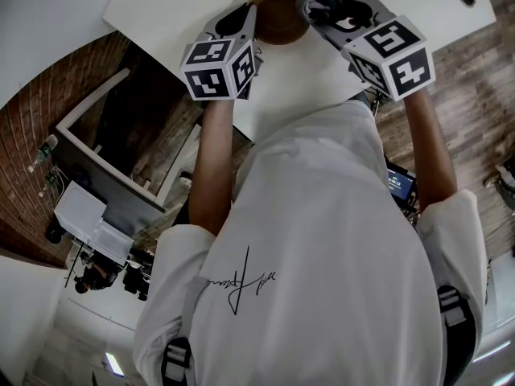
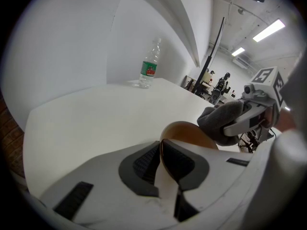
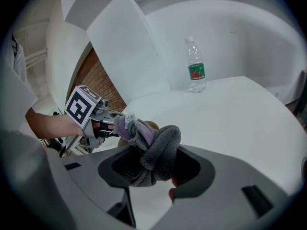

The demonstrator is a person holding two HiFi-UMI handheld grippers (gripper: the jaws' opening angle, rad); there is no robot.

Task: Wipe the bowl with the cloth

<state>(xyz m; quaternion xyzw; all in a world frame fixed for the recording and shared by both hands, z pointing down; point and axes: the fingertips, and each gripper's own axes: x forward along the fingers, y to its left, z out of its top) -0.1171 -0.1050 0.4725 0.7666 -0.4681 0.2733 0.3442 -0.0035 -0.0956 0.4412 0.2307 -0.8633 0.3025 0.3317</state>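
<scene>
A brown bowl [image 1: 280, 14] is held on its side over the white table [image 1: 185, 2], between the two grippers. My left gripper [image 1: 251, 24] is shut on the bowl's rim. In the left gripper view the thin rim of the bowl [image 2: 189, 133] runs between the dark pads of the left gripper [image 2: 160, 152]. My right gripper [image 1: 315, 6] is shut on a bunched grey and purple cloth [image 3: 156, 150]. The cloth [image 2: 223, 123] presses against the bowl's far edge. In the right gripper view the cloth hides nearly all of the bowl [image 3: 151, 125].
A clear water bottle [image 2: 149, 66] with a green and red label stands at the table's far side near the wall; it also shows as the bottle [image 3: 195, 67]. Brick-patterned floor [image 1: 48, 127] lies left of the table. People stand far off [image 2: 221, 85].
</scene>
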